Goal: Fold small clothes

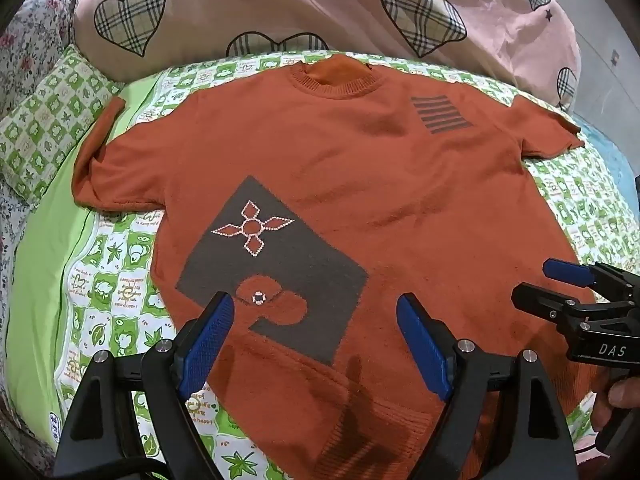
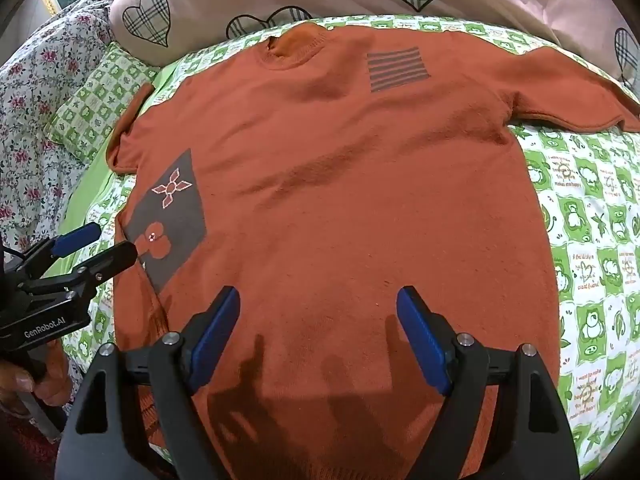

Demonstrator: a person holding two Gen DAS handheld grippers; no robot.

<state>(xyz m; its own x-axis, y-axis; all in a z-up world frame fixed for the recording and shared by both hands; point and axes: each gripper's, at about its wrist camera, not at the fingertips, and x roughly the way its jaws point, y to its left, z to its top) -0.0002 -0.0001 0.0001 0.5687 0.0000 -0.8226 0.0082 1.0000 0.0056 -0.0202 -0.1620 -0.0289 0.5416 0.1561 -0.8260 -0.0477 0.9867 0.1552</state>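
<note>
Here the orange sweater (image 1: 340, 184) lies flat beneath both open claws.

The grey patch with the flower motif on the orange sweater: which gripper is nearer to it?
Left. The left gripper hovers right over the grey patch at the sweater's lower side; the right gripper hangs over plain orange knit, well off to the side.

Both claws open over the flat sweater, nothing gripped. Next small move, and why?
Probably lower the left claw toward the sweater's left sleeve edge to start a fold inward. The sweater lies flat, front up, sleeves spread on the green checked sheet; both claws, the right claw included, hang open above it, holding nothing.
</note>
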